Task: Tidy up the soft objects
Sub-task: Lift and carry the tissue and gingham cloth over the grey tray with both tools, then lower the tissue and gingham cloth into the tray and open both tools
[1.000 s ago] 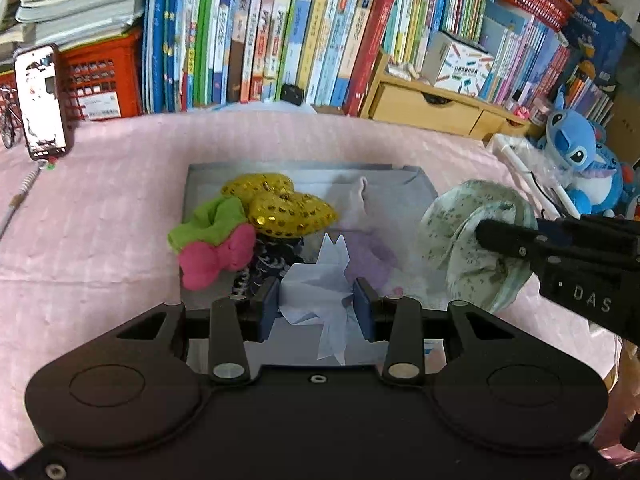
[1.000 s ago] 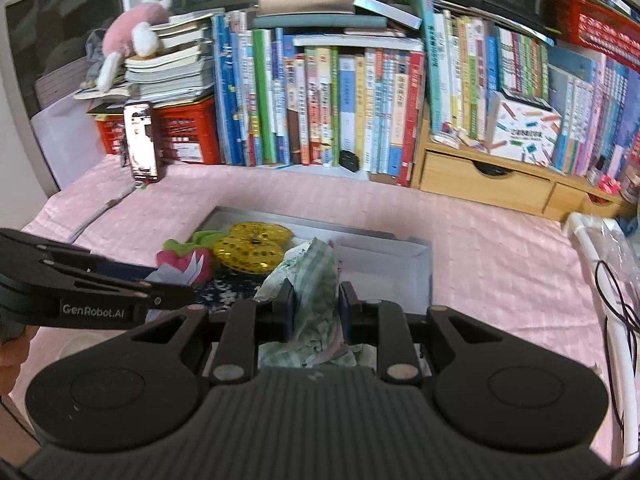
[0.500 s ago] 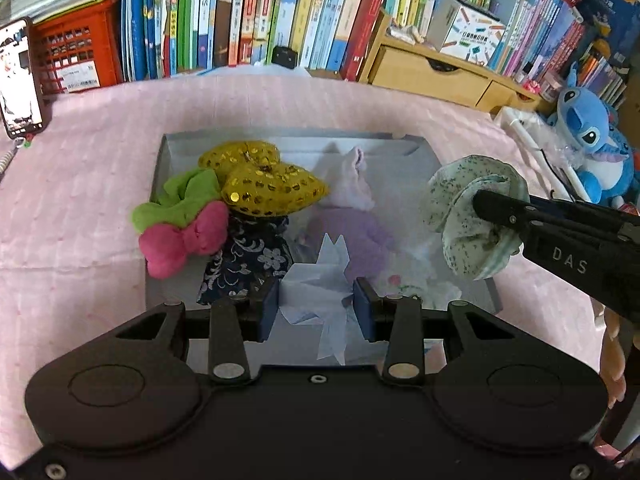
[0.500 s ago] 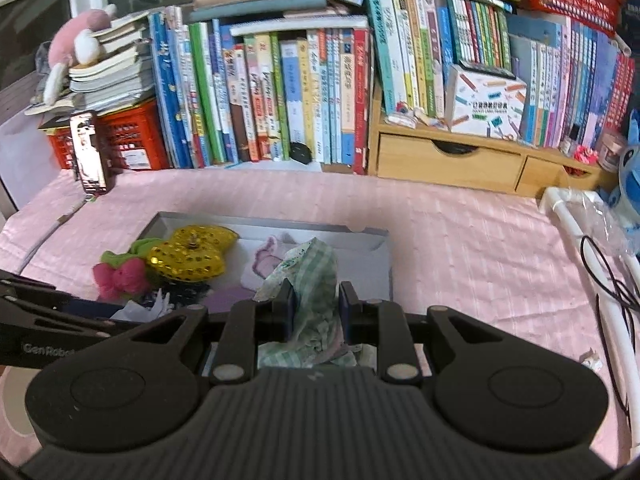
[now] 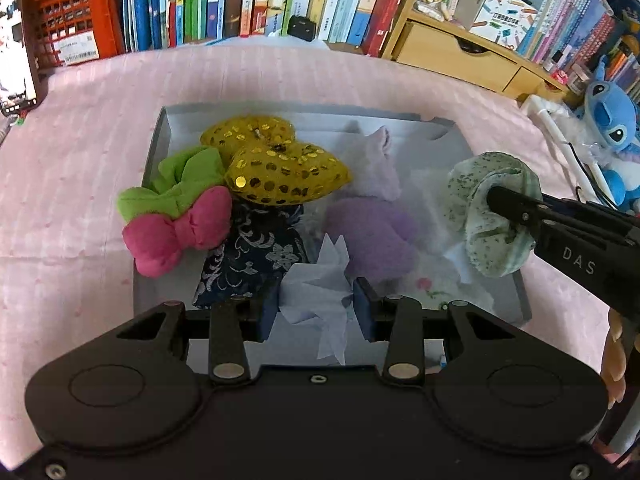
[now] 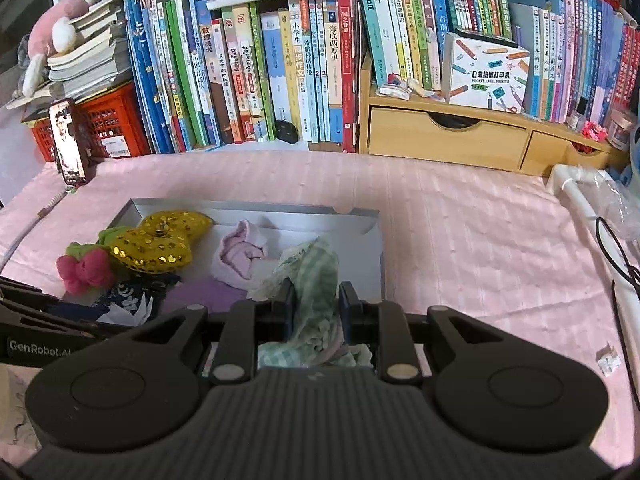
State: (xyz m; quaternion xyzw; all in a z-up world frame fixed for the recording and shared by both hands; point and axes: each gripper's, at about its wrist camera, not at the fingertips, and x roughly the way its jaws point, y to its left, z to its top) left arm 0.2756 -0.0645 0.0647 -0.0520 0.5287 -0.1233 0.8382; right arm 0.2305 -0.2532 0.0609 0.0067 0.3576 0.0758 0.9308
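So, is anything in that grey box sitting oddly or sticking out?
Yes: the pink plush bow and green plush bow hang over the left wall of the shallow grey box, half outside it, while the other soft things lie inside.

Both tools lower, nearer box (image 5: 486, 304)

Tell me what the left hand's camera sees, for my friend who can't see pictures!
The left gripper pinches a crumpled white tissue above a grey tray on a pink cloth. In the tray lie gold sequin hearts, a pink bow, a green bow and purple fabric. At right, the right gripper holds a green speckled cloth.
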